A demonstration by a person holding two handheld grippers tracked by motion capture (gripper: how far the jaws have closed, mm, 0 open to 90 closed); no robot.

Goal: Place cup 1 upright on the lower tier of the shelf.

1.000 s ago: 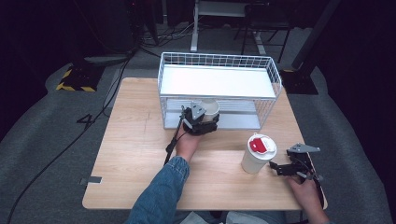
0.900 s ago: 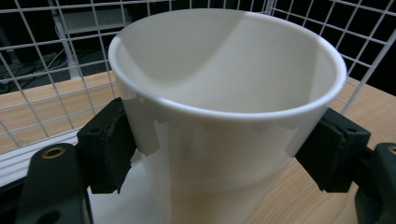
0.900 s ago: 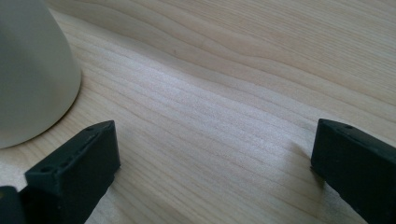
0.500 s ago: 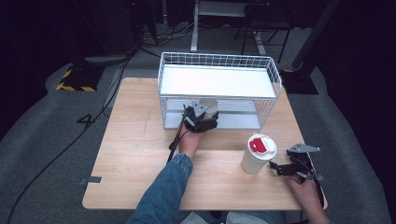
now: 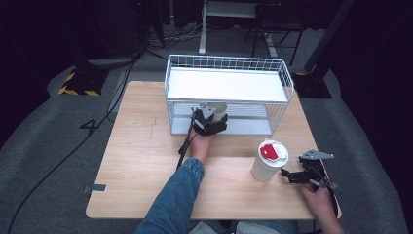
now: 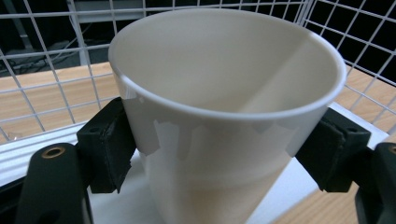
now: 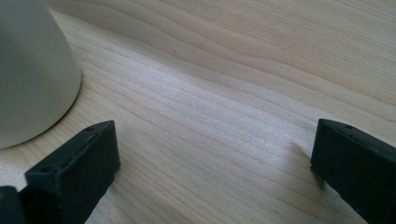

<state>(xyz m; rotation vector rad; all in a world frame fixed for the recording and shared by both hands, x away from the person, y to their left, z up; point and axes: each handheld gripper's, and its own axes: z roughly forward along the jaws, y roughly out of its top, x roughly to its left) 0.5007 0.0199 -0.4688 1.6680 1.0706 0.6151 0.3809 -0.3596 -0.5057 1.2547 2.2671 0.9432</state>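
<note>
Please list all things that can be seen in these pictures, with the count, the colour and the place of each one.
wire rack: one, white, far middle of the table, with a white shelf on top.
open cup: one, white, no lid, at the rack's lower level, between the left gripper's jaws.
lidded cup: one, white with a red and white lid, standing on the table near the right gripper.
table: one, light wood.
left gripper: one, black, shut on the open cup.
right gripper: one, black, open, low over the table.

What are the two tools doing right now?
Left tool: closed on the open paper cup, inside the wire rack.
Right tool: open, holding nothing, beside the lidded cup.
</note>
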